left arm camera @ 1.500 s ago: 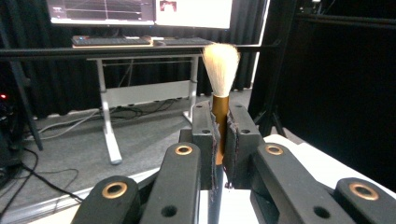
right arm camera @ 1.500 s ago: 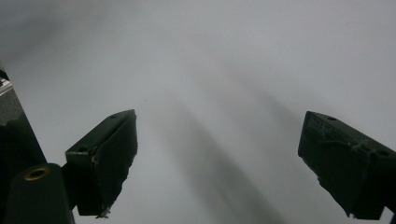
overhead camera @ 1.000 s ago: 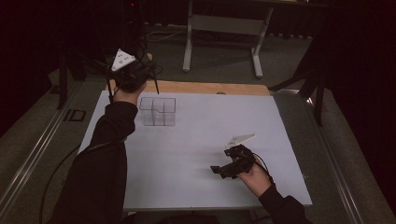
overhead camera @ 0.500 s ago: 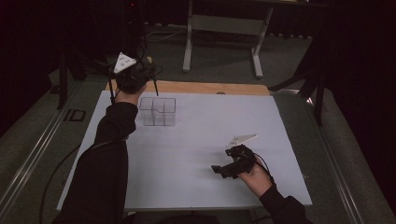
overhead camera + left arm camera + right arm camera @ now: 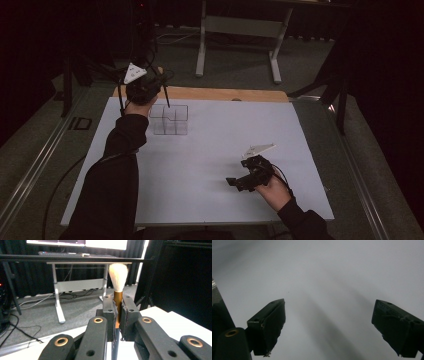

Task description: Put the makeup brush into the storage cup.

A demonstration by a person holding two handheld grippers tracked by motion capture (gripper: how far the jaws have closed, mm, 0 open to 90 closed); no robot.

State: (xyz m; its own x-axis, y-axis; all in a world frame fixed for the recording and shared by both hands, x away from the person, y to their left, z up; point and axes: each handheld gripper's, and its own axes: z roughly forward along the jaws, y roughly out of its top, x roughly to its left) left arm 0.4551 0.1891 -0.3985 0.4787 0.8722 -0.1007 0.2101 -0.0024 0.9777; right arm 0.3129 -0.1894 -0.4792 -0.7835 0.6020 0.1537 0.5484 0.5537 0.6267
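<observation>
My left gripper [image 5: 150,84] is held up over the far left of the white table [image 5: 225,135], shut on a brush. In the left gripper view the jaws [image 5: 118,306] clamp its gold ferrule, and the white bristles [image 5: 118,273] stand up above them. The brush's thin dark handle [image 5: 166,97] points down at a clear compartment box [image 5: 170,120] just below it. My right gripper [image 5: 235,182] rests low near the front right of the table. It is open, its jaws [image 5: 337,327] wide apart over bare white surface with nothing between them.
A wooden strip [image 5: 225,94] runs along the table's far edge. Beyond it stands a white desk frame [image 5: 240,27] on grey floor, with cables [image 5: 25,330] on the floor at the left. Black curtains [image 5: 185,280] close in the right side.
My left gripper has sunk a little with the brush, toward the clear box. The right gripper has hardly moved.
</observation>
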